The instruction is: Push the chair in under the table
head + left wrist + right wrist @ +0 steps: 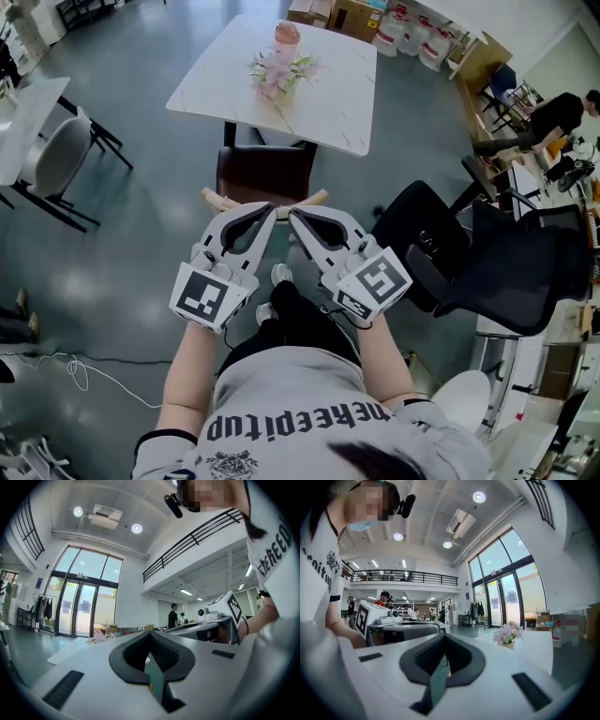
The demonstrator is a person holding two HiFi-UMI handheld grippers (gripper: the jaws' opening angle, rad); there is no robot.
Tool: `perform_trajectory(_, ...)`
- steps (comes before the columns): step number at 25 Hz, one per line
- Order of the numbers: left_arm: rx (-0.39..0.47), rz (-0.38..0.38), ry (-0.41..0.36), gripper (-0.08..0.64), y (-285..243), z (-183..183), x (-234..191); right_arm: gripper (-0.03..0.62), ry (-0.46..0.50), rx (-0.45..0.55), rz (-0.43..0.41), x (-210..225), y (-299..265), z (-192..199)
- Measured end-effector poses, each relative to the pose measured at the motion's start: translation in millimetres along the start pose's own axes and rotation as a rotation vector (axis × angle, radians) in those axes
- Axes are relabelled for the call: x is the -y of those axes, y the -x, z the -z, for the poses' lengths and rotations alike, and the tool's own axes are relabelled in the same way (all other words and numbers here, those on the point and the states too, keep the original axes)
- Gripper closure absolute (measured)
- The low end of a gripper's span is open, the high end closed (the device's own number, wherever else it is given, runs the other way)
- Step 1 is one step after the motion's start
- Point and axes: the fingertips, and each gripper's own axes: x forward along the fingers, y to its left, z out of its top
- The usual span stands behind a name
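Both my grippers are closed with nothing between the jaws: the left gripper [268, 214] and the right gripper [296, 217] point forward, their tips near together. In the head view the tips lie over the wooden back rail [220, 201] of the brown chair [265, 173]. I cannot tell if they touch it. Neither gripper view shows any chair, only the white table [319, 103] top seen about level, so I judge the tips are a little above the rail.

The chair faces the table. The front of its seat is at the near table edge, and most of the seat shows on my side. This fits hands arriving for a push, and also hands lifting away after one. By the seat alone, I think the chair is not yet fully under.

Any push here should use both closed tips low on the rail, one on each side of its middle, with equal force, so the chair goes straight and does not turn.

The black table leg [230, 133] stands just beside the seat's left front corner, which is the tight edge. The flowers [277, 73] and the pink bottle [286, 36] on the top could shake from a bump. A black office chair [419, 230] is near on my right. The floor on my left is open up to a grey chair [58, 155], well apart.
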Motion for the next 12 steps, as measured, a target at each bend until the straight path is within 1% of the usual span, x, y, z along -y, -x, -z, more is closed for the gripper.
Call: perform_trajectory(12, 0.017, 0.014, 0.0, 0.545, -1.8, -4.7, 8.0, 0.581, 0.003, 0.008, 0.013, 0.4, 7.6, 0.3)
